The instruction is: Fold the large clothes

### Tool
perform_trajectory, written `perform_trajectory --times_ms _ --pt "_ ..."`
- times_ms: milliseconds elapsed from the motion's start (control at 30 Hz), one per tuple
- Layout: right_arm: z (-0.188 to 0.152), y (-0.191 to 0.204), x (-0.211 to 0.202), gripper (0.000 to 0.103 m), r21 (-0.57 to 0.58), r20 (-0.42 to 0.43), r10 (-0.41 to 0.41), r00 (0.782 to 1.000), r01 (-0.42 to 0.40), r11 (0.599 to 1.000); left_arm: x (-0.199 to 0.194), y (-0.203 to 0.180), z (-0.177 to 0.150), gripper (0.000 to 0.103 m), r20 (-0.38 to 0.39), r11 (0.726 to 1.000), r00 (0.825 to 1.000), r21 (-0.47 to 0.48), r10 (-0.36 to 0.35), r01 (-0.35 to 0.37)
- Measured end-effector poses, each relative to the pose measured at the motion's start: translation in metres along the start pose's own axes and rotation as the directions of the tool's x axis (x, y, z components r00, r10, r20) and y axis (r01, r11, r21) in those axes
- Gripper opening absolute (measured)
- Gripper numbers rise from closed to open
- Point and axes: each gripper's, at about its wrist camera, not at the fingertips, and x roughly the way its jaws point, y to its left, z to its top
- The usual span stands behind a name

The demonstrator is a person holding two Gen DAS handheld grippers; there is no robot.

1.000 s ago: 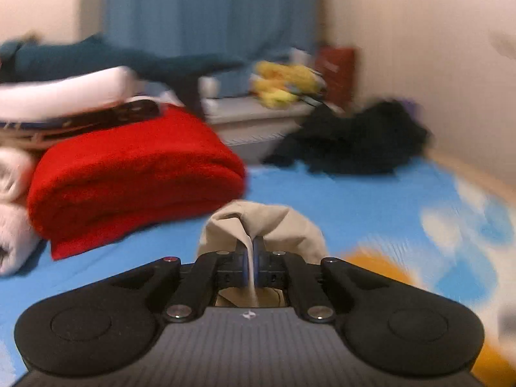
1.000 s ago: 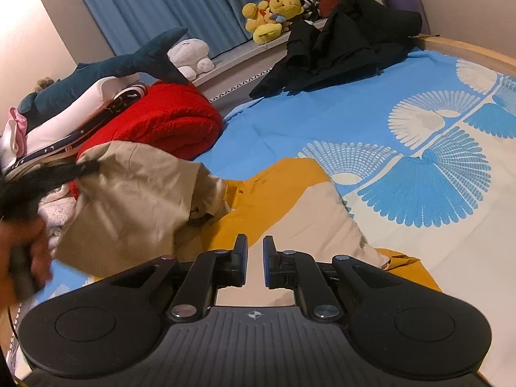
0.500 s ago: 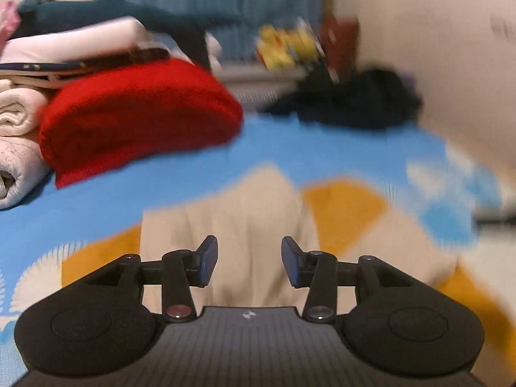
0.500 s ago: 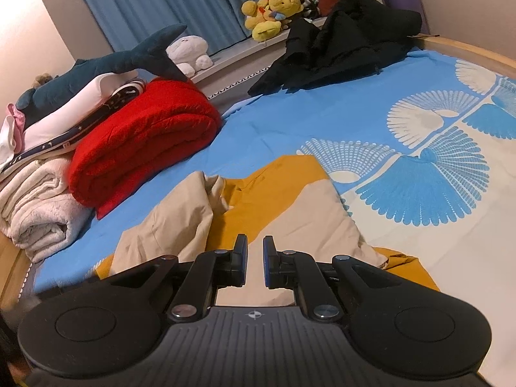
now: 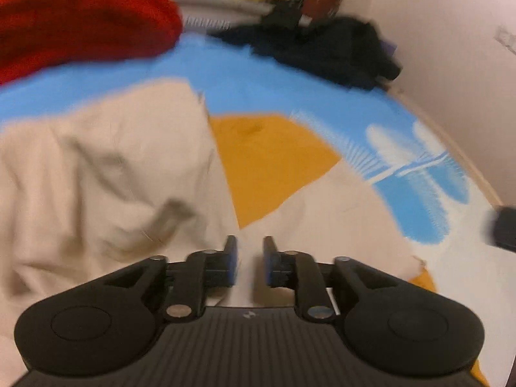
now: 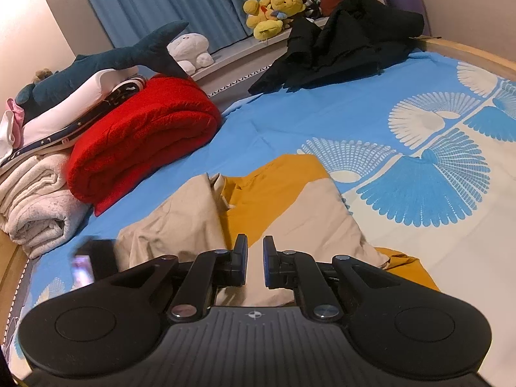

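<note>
Right half of the bedsheet (image 6: 371,122) is bare, plenty of room to move a gripper there. Left edge is walled off by the red blanket (image 6: 145,142) and the stacked towels (image 6: 35,203), and the black clothes pile (image 6: 342,45) blocks the far end.

A rolled red blanket (image 6: 142,142) is seen at the left of the frame on the blue patterned bed sheet (image 6: 322,119), beside a stack of pale folded towels (image 6: 35,206). A dark plush shark (image 6: 106,61) is laid on top of that stack, while yellow soft toys (image 6: 274,11) and a black heap of clothing (image 6: 345,45) are found toward the upper right.
</note>
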Motion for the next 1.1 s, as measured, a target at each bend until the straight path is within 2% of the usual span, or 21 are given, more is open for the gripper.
perform_trajectory --times_ms 33,133,200,233,267,300,333,400,467,500,567,633,667,700,767,833,900,967,1033,1067,1100 --pt "0.000 0.000 0.000 0.010 0.000 0.000 0.002 1.000 -0.002 1.000 -0.020 0.001 -0.001 0.034 0.045 1.000 0.999 0.024 0.017 -0.019" --pt "0.000 0.000 -0.001 0.010 0.008 -0.001 0.006 1.000 -0.006 1.000 -0.086 0.030 -0.013 0.034 0.197 0.993 0.973 -0.011 0.119 -0.119" --pt "-0.001 0.001 -0.002 0.010 0.003 -0.003 0.011 1.000 -0.011 1.000 -0.100 0.062 -0.036 0.034 0.198 0.973 0.955 -0.101 0.223 -0.206" --pt "-0.001 0.002 -0.002 0.010 0.000 -0.002 0.012 1.000 -0.012 1.000 -0.088 0.078 -0.045 0.032 0.134 0.956 0.949 -0.108 0.287 -0.274" --pt "-0.002 0.003 -0.002 0.010 -0.004 -0.003 0.014 1.000 -0.014 1.000 -0.063 0.096 -0.057 0.027 -0.005 0.938 0.942 -0.094 0.336 -0.335" --pt "-0.002 0.004 -0.003 0.010 -0.008 -0.003 0.017 1.000 -0.017 1.000 -0.041 0.108 -0.067 0.025 -0.151 0.922 0.920 -0.087 0.362 -0.377" --pt "-0.002 0.004 -0.003 0.010 -0.009 -0.003 0.016 1.000 -0.016 1.000 -0.041 0.109 -0.070 0.024 -0.168 0.911 0.909 -0.103 0.380 -0.400" --pt "-0.001 0.003 -0.004 0.010 -0.010 0.001 0.011 1.000 -0.011 1.000 -0.068 0.086 -0.051 0.025 -0.014 0.903 0.910 -0.122 0.414 -0.412" --pt "0.001 0.000 -0.005 0.010 -0.007 0.006 0.004 1.000 -0.004 1.000 -0.090 0.057 -0.034 0.034 0.137 0.901 0.894 -0.150 0.427 -0.407" --pt "0.002 -0.001 -0.005 0.010 -0.004 0.007 0.001 1.000 -0.001 1.000 -0.094 0.041 -0.027 0.038 0.185 0.915 0.899 -0.153 0.397 -0.373" --pt "0.002 -0.003 -0.004 0.010 0.004 0.005 -0.002 1.000 0.002 1.000 -0.081 0.009 -0.018 0.065 0.217 0.960 0.936 -0.095 0.278 -0.263" --pt "0.001 -0.003 -0.004 0.010 0.000 0.000 0.004 1.000 -0.004 1.000 -0.060 -0.021 -0.023 0.077 0.183 0.978 0.962 0.020 0.202 -0.209" --pt "0.001 -0.002 -0.004 0.010 -0.005 0.000 0.006 1.000 -0.006 1.000 -0.043 -0.035 -0.028 0.077 0.142 0.973 0.969 0.085 0.201 -0.214" --pt "0.002 -0.002 -0.005 0.010 -0.006 0.002 0.006 1.000 -0.006 1.000 -0.026 -0.045 -0.031 0.074 0.099 0.963 0.971 0.144 0.217 -0.230" --pt "0.003 -0.003 -0.006 0.010 0.001 0.005 0.008 1.000 -0.008 1.000 0.005 -0.053 -0.034 0.003 0.040 0.933 0.956 0.207 0.291 -0.293" --pt "0.004 -0.004 -0.006 0.010 0.004 0.008 0.004 1.000 -0.004 1.000 0.011 -0.049 -0.026 0.003 0.044 0.939 0.953 0.166 0.299 -0.302" --pt "0.004 -0.005 -0.007 0.010 0.006 0.011 -0.001 1.000 0.000 1.000 -0.006 -0.059 -0.018 0.002 0.114 0.965 0.970 0.131 0.213 -0.227" --pt "0.005 -0.007 -0.007 0.010 0.007 0.012 -0.005 1.000 0.005 1.000 -0.010 -0.072 -0.021 0.003 0.127 0.974 0.985 0.177 0.118 -0.140" --pt "0.005 -0.008 -0.006 0.010 0.005 0.010 -0.010 1.000 0.009 1.000 0.011 -0.084 -0.027 0.008 0.036 0.975 0.999 0.218 0.038 -0.045" --pt "0.005 -0.008 -0.006 0.010 0.005 0.008 -0.011 1.000 0.011 1.000 0.018 -0.085 -0.031 0.017 -0.023 0.973 0.999 0.228 0.046 -0.040" --pt "0.004 -0.007 -0.005 0.010 0.005 0.005 -0.011 1.000 0.011 1.000 0.018 -0.083 -0.030 0.018 -0.047 0.972 0.997 0.230 0.068 -0.056"
